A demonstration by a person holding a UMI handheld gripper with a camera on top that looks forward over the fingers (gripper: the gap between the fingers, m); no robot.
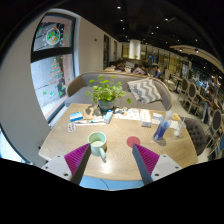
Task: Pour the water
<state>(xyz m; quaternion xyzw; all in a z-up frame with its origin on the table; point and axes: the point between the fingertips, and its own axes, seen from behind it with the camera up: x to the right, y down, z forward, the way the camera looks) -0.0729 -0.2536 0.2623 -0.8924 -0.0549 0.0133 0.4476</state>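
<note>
Jaws open, nothing between them; gripper hangs above the near edge of the bench, pink pads facing in with a wide gap. Just ahead of the left finger: pale green mug, upright on the bench, not touched. Just ahead of the right finger: flat pink disc, looks like a coaster or lid, can't tell which. Further right, beyond the right finger: blue cup standing upright, with a clear bottle-like thing just beside it; contents not readable. Far side of the bench: potted plant in the middle, papers and small items scattered near its base to the left, too small to identify. Behind the bench: sofa with a patterned cushion. Left wall carries framed posters. More seating and tables run back on the right under ceiling lights.
</note>
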